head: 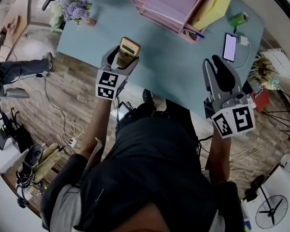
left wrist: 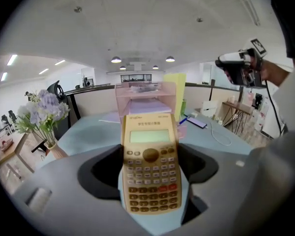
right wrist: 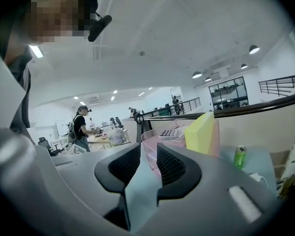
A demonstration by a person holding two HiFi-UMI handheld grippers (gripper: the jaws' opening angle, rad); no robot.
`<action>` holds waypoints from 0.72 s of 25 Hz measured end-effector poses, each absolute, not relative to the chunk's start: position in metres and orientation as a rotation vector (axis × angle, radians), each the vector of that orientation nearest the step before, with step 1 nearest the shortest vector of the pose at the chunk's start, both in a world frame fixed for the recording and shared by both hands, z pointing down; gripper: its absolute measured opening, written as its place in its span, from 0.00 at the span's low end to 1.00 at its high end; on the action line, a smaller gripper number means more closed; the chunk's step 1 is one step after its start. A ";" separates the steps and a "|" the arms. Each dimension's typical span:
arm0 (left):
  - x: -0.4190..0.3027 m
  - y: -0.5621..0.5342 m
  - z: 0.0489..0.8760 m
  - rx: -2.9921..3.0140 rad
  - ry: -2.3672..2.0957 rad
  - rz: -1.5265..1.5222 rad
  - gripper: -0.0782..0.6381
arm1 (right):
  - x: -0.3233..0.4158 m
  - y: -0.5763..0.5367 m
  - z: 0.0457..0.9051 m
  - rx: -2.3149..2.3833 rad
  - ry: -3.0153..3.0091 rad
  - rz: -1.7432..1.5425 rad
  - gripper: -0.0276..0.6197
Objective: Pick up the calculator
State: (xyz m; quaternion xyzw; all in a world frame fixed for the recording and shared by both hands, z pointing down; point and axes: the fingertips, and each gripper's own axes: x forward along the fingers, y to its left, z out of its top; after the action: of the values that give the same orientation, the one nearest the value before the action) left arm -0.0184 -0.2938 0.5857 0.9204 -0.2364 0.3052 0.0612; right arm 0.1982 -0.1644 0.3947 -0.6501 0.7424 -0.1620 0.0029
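Observation:
A tan calculator [head: 128, 47] with a green display is lifted above the blue table [head: 176, 69], upright between the jaws of my left gripper [head: 123, 56]. In the left gripper view the calculator [left wrist: 150, 163] fills the gap of that gripper [left wrist: 150, 170], its sides pressed by both black pads. My right gripper [head: 221, 69] hangs over the table's near right side with its black fingers close together and nothing between them. In its own view this gripper [right wrist: 148, 167] shows only a narrow slit. It also appears raised at the upper right of the left gripper view [left wrist: 241, 68].
At the table's back stand a pink paper tray [head: 159, 4] and a yellow folder [head: 215, 6]. A green can [head: 238, 19] and a phone [head: 230, 46] on a white cable lie at the right. A vase of flowers [head: 72, 8] sits at the left corner.

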 end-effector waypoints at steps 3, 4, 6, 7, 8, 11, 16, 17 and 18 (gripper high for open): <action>-0.025 -0.295 0.560 2.820 -0.742 0.860 0.67 | 0.192 -0.162 0.383 -2.037 2.339 -0.463 0.17; -0.028 -0.296 0.552 2.831 -0.750 0.840 0.67 | 0.189 -0.161 0.379 -2.034 2.344 -0.446 0.17; -0.034 -0.297 0.535 2.853 -0.768 0.799 0.67 | 0.184 -0.159 0.370 -2.023 2.356 -0.406 0.18; -0.037 -0.297 0.527 2.864 -0.778 0.779 0.67 | 0.181 -0.158 0.366 -2.017 2.361 -0.386 0.18; -0.041 -0.297 0.519 2.875 -0.788 0.759 0.67 | 0.178 -0.157 0.362 -2.012 2.367 -0.368 0.18; -0.053 -0.296 0.494 2.912 -0.820 0.701 0.67 | 0.171 -0.152 0.350 -2.016 2.378 -0.324 0.18; -0.075 -0.293 0.459 2.959 -0.879 0.628 0.67 | 0.160 -0.143 0.331 -2.035 2.377 -0.257 0.18; -0.079 -0.293 0.454 2.965 -0.889 0.617 0.67 | 0.157 -0.141 0.329 -2.035 2.379 -0.250 0.18; -0.084 -0.292 0.449 2.970 -0.897 0.607 0.67 | 0.154 -0.140 0.328 -2.035 2.380 -0.246 0.18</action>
State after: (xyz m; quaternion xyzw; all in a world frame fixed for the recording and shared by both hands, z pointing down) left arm -0.0838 -0.2919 0.4493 0.9394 -0.2839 0.1920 -0.0100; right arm 0.1538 -0.1398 0.3277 -0.6478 0.7578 -0.0783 0.0003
